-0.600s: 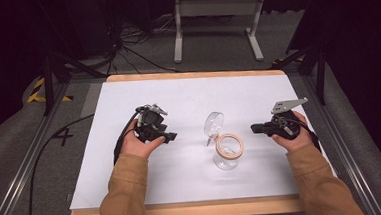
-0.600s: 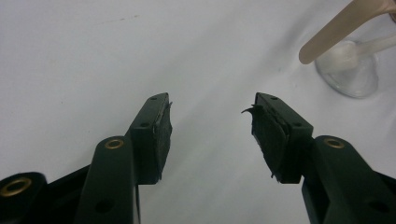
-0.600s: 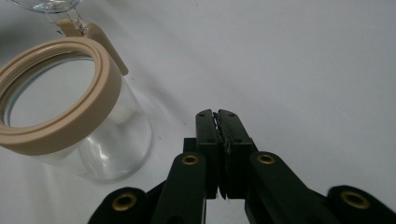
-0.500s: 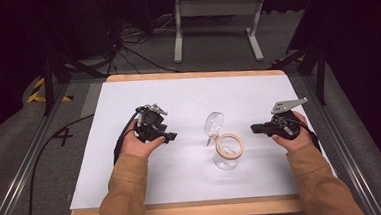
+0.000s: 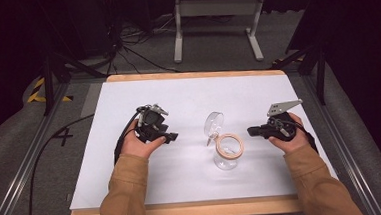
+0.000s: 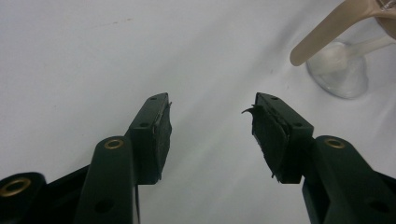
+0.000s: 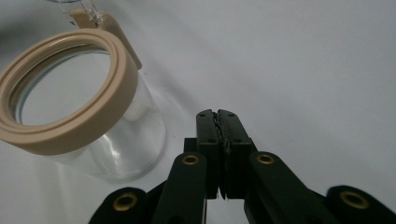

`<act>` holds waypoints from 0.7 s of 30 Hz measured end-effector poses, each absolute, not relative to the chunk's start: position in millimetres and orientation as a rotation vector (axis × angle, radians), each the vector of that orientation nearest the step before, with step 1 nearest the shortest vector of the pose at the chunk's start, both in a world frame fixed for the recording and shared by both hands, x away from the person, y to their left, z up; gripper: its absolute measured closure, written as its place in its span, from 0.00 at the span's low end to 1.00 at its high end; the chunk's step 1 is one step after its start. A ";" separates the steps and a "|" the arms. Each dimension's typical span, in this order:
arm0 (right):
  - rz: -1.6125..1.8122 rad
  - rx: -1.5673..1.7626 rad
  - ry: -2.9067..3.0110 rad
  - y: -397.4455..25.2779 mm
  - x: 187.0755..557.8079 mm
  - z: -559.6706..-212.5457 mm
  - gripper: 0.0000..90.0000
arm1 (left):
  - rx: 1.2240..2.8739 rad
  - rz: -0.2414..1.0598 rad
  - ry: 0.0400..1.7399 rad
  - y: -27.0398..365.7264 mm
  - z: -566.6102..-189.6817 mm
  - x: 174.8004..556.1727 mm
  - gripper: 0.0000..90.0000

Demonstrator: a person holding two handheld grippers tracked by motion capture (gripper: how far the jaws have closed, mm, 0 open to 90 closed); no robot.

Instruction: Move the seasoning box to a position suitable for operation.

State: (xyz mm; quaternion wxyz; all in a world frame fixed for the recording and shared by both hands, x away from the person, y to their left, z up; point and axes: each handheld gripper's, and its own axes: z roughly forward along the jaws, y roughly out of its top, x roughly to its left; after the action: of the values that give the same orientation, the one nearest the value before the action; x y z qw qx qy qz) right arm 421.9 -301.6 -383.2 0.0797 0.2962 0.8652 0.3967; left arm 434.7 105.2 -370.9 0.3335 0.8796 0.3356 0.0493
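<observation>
A clear glass jar (image 5: 227, 154) with a tan rim ring (image 7: 70, 123) stands on the white table (image 5: 188, 97), right of the middle. Its hinged glass lid (image 5: 212, 124) is swung open and stands up behind the rim. My left gripper (image 5: 171, 137) rests on the table left of the jar, its jaws open with nothing between them (image 6: 210, 116); the jar's base (image 6: 337, 70) lies ahead to its right. My right gripper (image 5: 252, 130) sits just right of the jar, jaws shut and empty (image 7: 217, 116), apart from the glass.
The white sheet covers a wooden tabletop (image 5: 196, 75) with metal rails (image 5: 341, 143) along both sides. Cables (image 5: 124, 46) and a white stand (image 5: 213, 16) lie on the floor beyond the far edge.
</observation>
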 end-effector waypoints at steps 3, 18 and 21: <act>1.184 0.868 2.619 -295.5 420.7 -384.9 0.98 | 2.296 0.130 0.872 104.0 -369.7 433.6 0.53; 1.074 0.765 2.759 -265.8 414.5 -399.1 0.99 | 2.296 0.132 0.865 103.3 -368.6 432.7 0.53; 1.072 0.768 2.759 -265.6 414.5 -399.5 0.99 | 2.296 0.132 0.865 103.1 -368.6 432.8 0.53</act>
State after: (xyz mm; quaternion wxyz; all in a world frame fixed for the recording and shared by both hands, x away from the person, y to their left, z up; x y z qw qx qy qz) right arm 414.5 -265.6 -399.5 0.0418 0.2510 0.9014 0.3504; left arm 432.8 103.1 -368.6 0.3357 0.8802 0.3317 0.0505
